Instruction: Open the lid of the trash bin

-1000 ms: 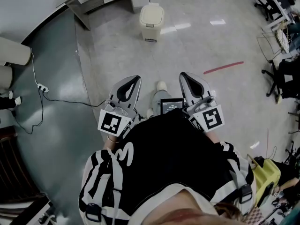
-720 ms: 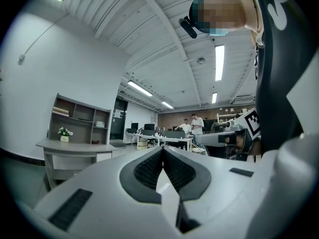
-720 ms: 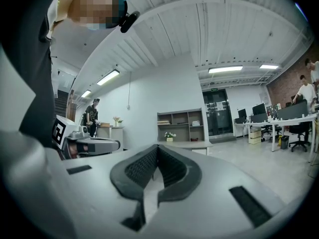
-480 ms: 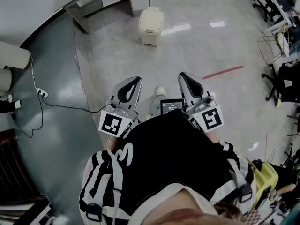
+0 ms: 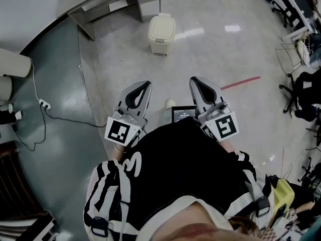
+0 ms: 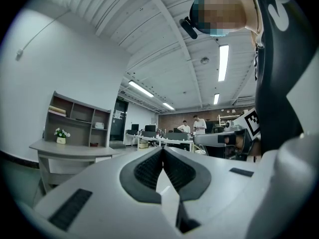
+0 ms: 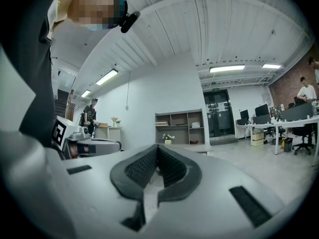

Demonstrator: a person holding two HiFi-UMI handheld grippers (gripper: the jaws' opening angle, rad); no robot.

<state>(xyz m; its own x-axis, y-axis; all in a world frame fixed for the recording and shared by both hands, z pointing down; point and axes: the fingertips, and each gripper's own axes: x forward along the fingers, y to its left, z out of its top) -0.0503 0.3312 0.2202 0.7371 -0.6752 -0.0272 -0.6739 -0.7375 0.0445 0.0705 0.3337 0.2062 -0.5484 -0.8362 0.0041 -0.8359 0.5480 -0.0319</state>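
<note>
Left claw (image 5: 145,84) and right claw (image 5: 193,80) pressed together; trash bin (image 5: 160,44) stands upright, lid (image 5: 162,25) seemingly shut.

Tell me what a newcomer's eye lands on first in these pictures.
The left gripper and right gripper stand out first, held side by side in the middle of the head view, both with jaws together and nothing between them. Farther ahead, the cream trash bin stands on the pale floor with its lid down, beside a grey desk. A red strip lies on the floor to the right.
</note>
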